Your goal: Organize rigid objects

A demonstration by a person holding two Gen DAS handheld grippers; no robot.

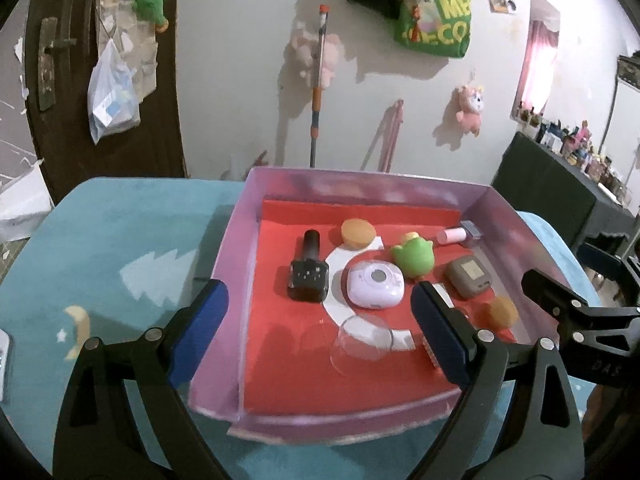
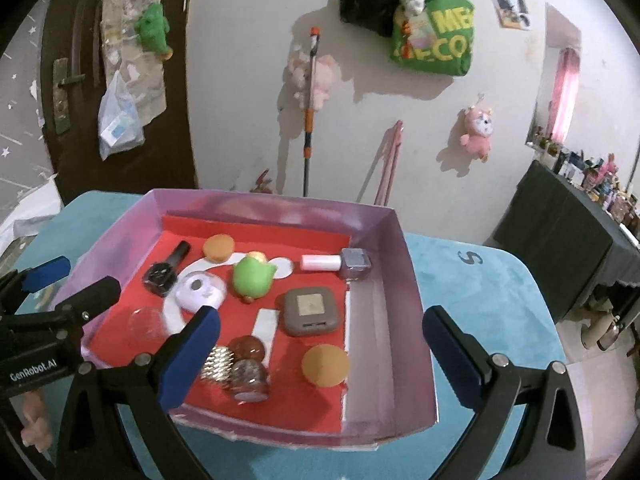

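A purple box (image 1: 240, 248) with a red floor (image 2: 304, 396) holds several small objects: a black watch (image 1: 308, 274), a lilac round case (image 1: 374, 284), a green toy (image 1: 412, 258), a brown square case (image 2: 310, 312), two orange discs (image 2: 325, 365), a nail polish bottle (image 2: 332, 262), a clear dome (image 1: 360, 340) and small jars (image 2: 248, 376). My left gripper (image 1: 320, 332) is open and empty over the box's near left side. My right gripper (image 2: 320, 356) is open and empty, straddling the box's near right wall.
The box sits on a teal cloth-covered table (image 1: 120, 280). A white wall with hanging plush toys (image 2: 478, 130) and a mop (image 2: 310, 112) stands behind. A dark door (image 1: 60, 80) is at left, a black shelf (image 2: 568, 240) at right.
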